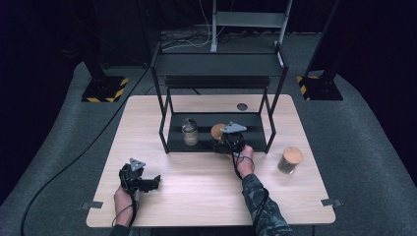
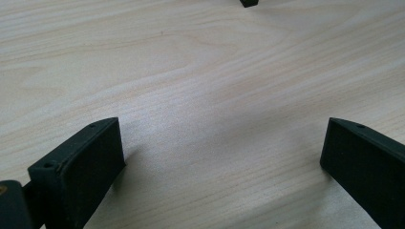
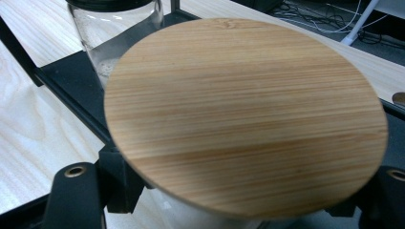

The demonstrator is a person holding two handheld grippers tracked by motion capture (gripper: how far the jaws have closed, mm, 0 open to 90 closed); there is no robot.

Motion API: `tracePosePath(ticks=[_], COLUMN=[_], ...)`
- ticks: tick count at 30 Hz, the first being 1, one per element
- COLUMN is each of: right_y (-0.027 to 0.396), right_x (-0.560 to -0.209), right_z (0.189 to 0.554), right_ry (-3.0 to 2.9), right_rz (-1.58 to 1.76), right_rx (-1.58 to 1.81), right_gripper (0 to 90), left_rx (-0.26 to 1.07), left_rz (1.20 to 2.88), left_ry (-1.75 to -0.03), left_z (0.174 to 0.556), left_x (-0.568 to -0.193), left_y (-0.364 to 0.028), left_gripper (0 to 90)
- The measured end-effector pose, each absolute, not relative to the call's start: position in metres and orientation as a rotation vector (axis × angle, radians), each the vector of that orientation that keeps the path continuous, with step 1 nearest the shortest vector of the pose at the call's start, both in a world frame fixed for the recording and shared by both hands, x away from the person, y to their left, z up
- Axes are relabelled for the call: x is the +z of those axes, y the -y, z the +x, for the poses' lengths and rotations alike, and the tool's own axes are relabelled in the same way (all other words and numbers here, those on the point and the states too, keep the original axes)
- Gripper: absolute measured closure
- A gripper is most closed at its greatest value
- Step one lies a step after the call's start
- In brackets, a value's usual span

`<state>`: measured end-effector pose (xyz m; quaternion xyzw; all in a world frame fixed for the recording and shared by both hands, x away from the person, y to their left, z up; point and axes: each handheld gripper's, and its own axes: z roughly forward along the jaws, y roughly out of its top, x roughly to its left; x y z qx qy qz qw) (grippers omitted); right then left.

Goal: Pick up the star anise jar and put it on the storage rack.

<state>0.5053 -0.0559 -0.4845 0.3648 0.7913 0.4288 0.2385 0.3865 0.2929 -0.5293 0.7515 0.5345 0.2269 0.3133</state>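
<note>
Bamboo-lidded jar [image 3: 246,124] sat pinched upright in your right gripper [image 1: 227,142] at the rack's lower shelf [image 1: 251,120]; left gripper [image 2: 224,157] spread.

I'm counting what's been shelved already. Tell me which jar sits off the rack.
The wooden-lidded jar at the table's right edge: it stands alone on bare wood, while the dark-lidded jar and the jar in the right gripper are at the rack's lower shelf.

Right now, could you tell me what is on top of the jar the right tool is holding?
A round wooden lid sits on the jar, covering its mouth, so its contents are hidden.
</note>
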Motion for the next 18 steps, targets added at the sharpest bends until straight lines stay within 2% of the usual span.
tracePosePath(ticks=[18], right_y=[0.0511], right_x=[-0.4854], right_z=[0.5123], right_ry=[-2.174], right_rz=[0.996], right_rx=[1.165], right_gripper=[24.9], left_rx=[0.598], left_rz=[1.982], left_ry=[-1.408], left_z=[0.3864], left_x=[-0.5293], left_y=[-0.2928], left_gripper=[0.4])
